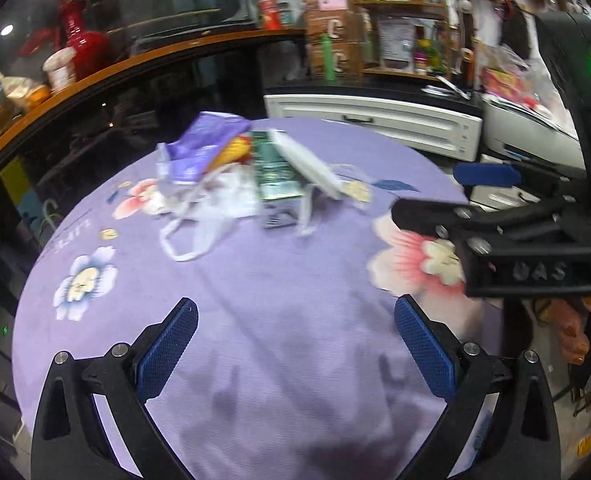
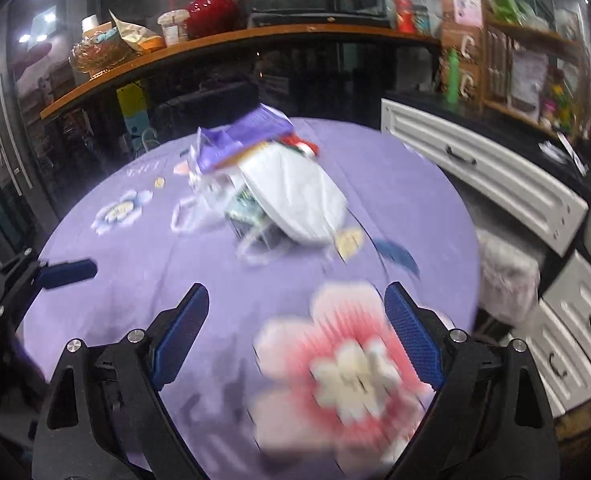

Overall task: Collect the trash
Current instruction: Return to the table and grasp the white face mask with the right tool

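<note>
Left wrist view: the left claw [image 1: 295, 322] hangs with its blue pads spread apart and empty over the purple flowered worktop [image 1: 255, 304], while the trash pile [image 1: 251, 168] of purple wrapper, white bag and green carton lies at twelve o'clock, well apart. At three o'clock the right claw [image 2: 296, 310] hovers likewise parted, holding nothing, the pile ahead.

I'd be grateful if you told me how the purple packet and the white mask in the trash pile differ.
The purple packet is crumpled and glossy; the white mask looks smooth and matte. The purple packet sits at the far side of the pile, while the white mask lies nearer the right gripper, tilted over a green carton. The mask looks broader. Both rest untouched on the purple tablecloth.
</note>
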Demonstrator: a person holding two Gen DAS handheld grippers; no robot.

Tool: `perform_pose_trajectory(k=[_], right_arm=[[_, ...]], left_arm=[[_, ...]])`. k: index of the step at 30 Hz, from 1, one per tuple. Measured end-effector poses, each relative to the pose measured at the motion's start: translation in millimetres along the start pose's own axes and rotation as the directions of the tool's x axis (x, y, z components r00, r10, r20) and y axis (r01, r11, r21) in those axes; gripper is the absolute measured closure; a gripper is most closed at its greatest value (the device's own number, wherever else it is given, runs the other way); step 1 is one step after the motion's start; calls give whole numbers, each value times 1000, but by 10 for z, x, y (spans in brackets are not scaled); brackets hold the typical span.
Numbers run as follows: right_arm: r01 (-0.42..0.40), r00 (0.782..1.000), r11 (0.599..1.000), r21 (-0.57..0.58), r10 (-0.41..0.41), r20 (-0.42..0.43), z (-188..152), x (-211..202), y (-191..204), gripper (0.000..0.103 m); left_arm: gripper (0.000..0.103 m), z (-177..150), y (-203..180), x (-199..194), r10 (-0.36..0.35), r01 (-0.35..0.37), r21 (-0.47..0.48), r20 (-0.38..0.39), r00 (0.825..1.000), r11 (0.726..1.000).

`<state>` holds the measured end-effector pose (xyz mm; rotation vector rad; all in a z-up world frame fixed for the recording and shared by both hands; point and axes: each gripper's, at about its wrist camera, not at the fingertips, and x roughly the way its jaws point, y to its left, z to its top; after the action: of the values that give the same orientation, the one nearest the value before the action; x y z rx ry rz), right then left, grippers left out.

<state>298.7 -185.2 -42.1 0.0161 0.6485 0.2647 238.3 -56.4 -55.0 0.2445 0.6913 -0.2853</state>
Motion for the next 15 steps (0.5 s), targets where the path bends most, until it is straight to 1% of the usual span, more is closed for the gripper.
perform_pose_trajectory(k=[2,4,6,9,11,13,14,15], right_arm=[[24,1000,999,-22,-24,11,150,144,131,17],[43,999,998,-43,-43,8,289,308,254,23],[53,999,997,-60,-53,1,384,447,332,28],[103,995,990,-94,-103,9,509,642,440,35],[139,990,985,-105,-139,10,581,765,463,38],[172,985,979,-113,-173,3,634,877,471,44],[193,981,974,-121,-194,4,654,929,466,45],[210,978,969,-129,-211,6,664,958,455,49]], left_arm=[[6,5,140,21,15,-15,-11,-1,1000,1000],[6,7,283,61,28,-29,-29,-9,1000,999],[6,-15,433,81,26,-27,-57,-16,1000,998],[6,-32,624,118,33,-35,-96,-21,999,995],[6,-34,738,159,48,-50,-109,-26,999,993],[6,-29,814,194,64,-67,-114,-27,998,991],[6,-30,854,207,68,-71,-118,-28,997,990],[6,-31,895,223,70,-73,-121,-28,997,990]])
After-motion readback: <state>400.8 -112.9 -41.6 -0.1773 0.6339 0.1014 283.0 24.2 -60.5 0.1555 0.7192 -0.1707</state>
